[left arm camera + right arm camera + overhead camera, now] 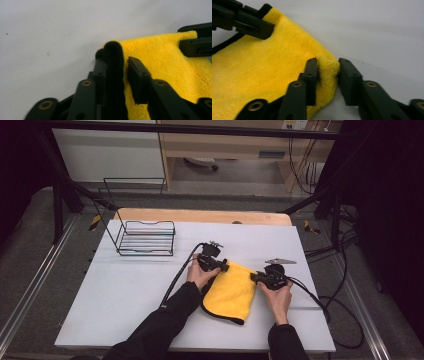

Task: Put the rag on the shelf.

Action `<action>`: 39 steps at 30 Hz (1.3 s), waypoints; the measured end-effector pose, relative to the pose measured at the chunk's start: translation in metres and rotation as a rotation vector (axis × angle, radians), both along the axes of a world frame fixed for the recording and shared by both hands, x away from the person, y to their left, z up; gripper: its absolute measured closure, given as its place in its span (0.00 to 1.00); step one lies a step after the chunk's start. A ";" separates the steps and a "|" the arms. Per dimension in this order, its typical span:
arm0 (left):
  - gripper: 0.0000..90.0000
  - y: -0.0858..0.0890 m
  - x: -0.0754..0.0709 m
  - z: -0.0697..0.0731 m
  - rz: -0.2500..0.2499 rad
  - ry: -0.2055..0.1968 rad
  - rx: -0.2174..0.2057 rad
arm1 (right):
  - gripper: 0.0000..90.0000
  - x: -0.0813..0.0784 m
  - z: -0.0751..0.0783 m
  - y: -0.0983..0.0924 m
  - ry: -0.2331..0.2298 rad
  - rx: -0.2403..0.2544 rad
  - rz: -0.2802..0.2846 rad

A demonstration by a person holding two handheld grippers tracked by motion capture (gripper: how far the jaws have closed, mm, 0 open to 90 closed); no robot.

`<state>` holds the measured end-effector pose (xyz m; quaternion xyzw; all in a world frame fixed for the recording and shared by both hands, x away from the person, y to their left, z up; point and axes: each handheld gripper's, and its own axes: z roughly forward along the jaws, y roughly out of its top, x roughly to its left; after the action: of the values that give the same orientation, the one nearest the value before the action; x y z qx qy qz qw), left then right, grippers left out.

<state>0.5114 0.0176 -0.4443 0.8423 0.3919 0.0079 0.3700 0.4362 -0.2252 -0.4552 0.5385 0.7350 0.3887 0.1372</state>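
Two grippers held a yellow cloth by its far corners on the white counter (125, 290).
The yellow cloth (231, 291) lay right of centre; a wire rack (146, 238) stood far left. The left gripper (221, 266) and right gripper (256, 277) each pinched a corner, jaws narrowed onto the fabric.

One yellow cloth (231, 291) with a black edge lies on the one white bench (130, 290). One black wire rack (145, 237) stands at the far left of the bench. There are two grippers, a left gripper (224, 266) and a right gripper (254, 278), each with two black fingers (136, 75) and one trailing cable. Two hands hold them, a left hand (200, 276) and a right hand (278, 299).
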 end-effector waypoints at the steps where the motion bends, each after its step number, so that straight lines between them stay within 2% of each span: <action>1: 0.84 0.000 0.000 0.000 0.008 0.015 -0.008 | 0.86 0.000 0.000 0.001 0.007 0.016 0.005; 5: 0.89 0.003 0.000 0.003 0.005 0.015 -0.015 | 0.92 -0.002 0.002 0.000 -0.012 0.024 0.012; 7: 0.90 0.008 -0.001 0.007 0.010 0.022 -0.061 | 0.92 -0.004 0.006 -0.001 -0.045 0.042 0.015; 9: 0.90 0.014 -0.005 0.013 0.001 0.001 -0.106 | 0.92 -0.008 0.013 0.000 -0.079 0.050 0.030; 10: 0.90 0.017 -0.009 0.018 0.000 -0.017 -0.120 | 0.92 -0.009 0.017 0.002 -0.104 0.043 0.043; 11: 0.91 0.024 -0.018 0.028 -0.005 -0.063 -0.137 | 0.92 -0.011 0.022 0.004 -0.120 0.042 0.058; 12: 0.91 0.024 -0.018 0.028 -0.005 -0.063 -0.137 | 0.92 -0.013 0.027 0.005 -0.142 0.049 0.069; 13: 0.91 0.031 -0.028 0.037 -0.002 -0.112 -0.148 | 0.92 -0.015 0.032 0.007 -0.158 0.048 0.081; 14: 0.91 0.034 -0.033 0.041 -0.001 -0.133 -0.160 | 0.92 -0.016 0.036 0.009 -0.175 0.050 0.089; 15: 0.91 0.034 -0.033 0.041 -0.001 -0.133 -0.160 | 0.92 -0.018 0.040 0.010 -0.191 0.055 0.096; 17: 0.91 0.042 -0.042 0.049 -0.003 -0.166 -0.175 | 0.92 -0.022 0.048 0.013 -0.219 0.062 0.108; 18: 0.91 0.049 -0.050 0.055 -0.005 -0.196 -0.188 | 0.92 -0.024 0.051 0.014 -0.228 0.066 0.116; 20: 0.91 0.052 -0.053 0.058 -0.004 -0.209 -0.194 | 0.92 -0.025 0.055 0.015 -0.240 0.068 0.125; 21: 0.91 0.058 -0.060 0.062 0.001 -0.240 -0.209 | 0.92 -0.029 0.062 0.018 -0.268 0.073 0.141; 22: 0.91 0.058 -0.060 0.062 0.001 -0.240 -0.209 | 0.92 -0.029 0.062 0.018 -0.268 0.073 0.141; 23: 0.91 0.063 -0.066 0.066 0.008 -0.258 -0.219 | 0.92 -0.033 0.070 0.021 -0.298 0.075 0.162; 24: 0.91 0.063 -0.066 0.066 0.008 -0.258 -0.219 | 0.92 -0.033 0.070 0.021 -0.298 0.075 0.162; 26: 0.91 0.070 -0.074 0.072 0.016 -0.287 -0.235 | 0.92 -0.038 0.080 0.025 -0.326 0.081 0.187; 27: 0.91 0.070 -0.074 0.072 0.016 -0.287 -0.235 | 0.92 -0.040 0.083 0.027 -0.331 0.086 0.194; 29: 0.91 0.076 -0.082 0.078 0.023 -0.323 -0.245 | 0.92 -0.044 0.089 0.029 -0.351 0.088 0.209; 30: 0.91 0.076 -0.082 0.078 0.023 -0.323 -0.245 | 0.92 -0.044 0.089 0.029 -0.351 0.088 0.209; 31: 0.91 0.078 -0.084 0.080 0.027 -0.333 -0.251 | 0.92 -0.047 0.094 0.032 -0.373 0.092 0.222; 39: 0.91 0.089 -0.102 0.094 0.054 -0.431 -0.290 | 0.92 -0.058 0.113 0.041 -0.445 0.098 0.249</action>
<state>0.4090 0.1071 -0.3501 0.7487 0.3234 0.1406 0.5613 0.3783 -0.1845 -0.3420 0.3510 0.7276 0.5467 0.2202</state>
